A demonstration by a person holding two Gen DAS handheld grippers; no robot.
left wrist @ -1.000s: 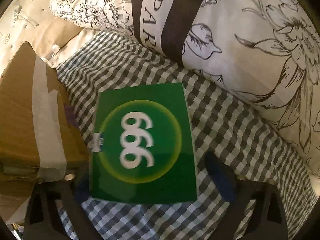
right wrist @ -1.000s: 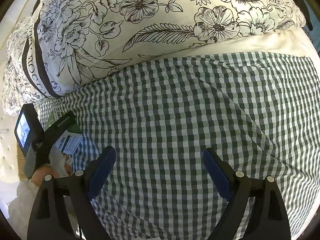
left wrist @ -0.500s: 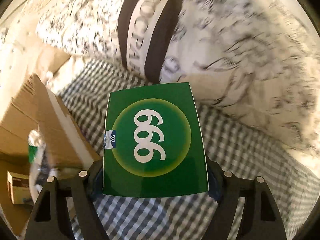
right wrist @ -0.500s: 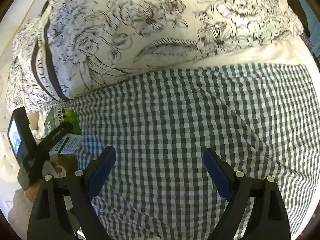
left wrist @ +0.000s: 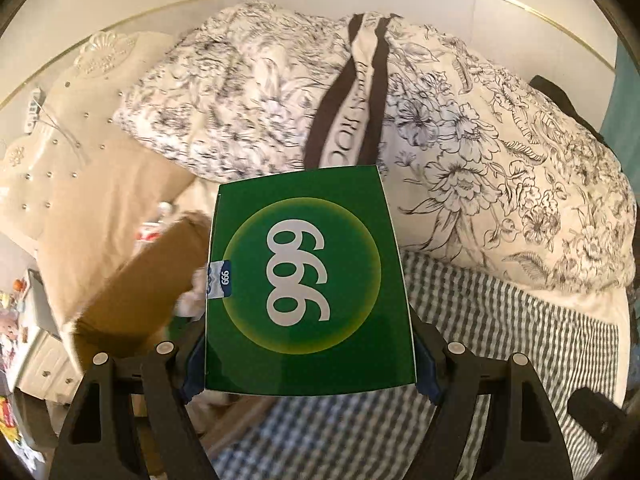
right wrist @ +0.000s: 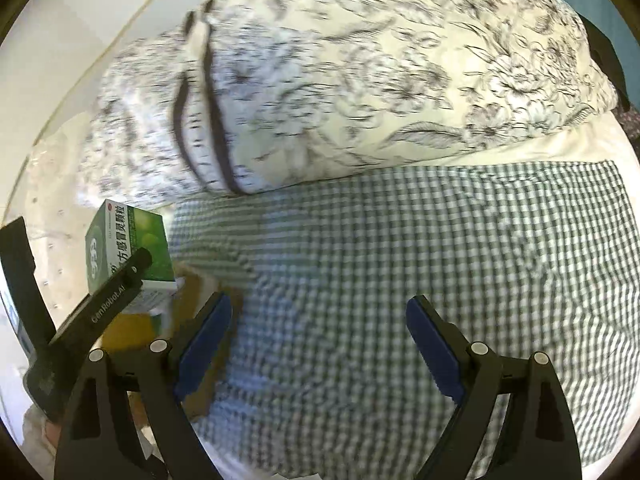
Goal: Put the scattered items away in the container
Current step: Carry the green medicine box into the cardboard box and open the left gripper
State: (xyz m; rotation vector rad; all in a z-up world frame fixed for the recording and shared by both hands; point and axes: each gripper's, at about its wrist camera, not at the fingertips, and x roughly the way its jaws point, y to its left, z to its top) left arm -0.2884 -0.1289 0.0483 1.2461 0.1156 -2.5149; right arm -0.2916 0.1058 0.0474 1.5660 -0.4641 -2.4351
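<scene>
A bulky cream duvet printed with dark flowers and a brown lettered band point(left wrist: 400, 112) is heaped along the far side of the grey-and-white gingham bedsheet point(left wrist: 500, 320); a cream studded headboard point(left wrist: 60, 152) stands to the left of it; the brown cardboard box point(left wrist: 132, 280) sits low on the left beside the sheet, blurred, so its contents cannot be made out. The left gripper point(left wrist: 308, 364) has its blue pads pressed against both sides of the flat green carton marked 999 point(left wrist: 308, 280), held clear above the sheet near the cardboard box. The right gripper point(right wrist: 320, 344) hangs over bare gingham with its jaws spread wide and nothing between them.
</scene>
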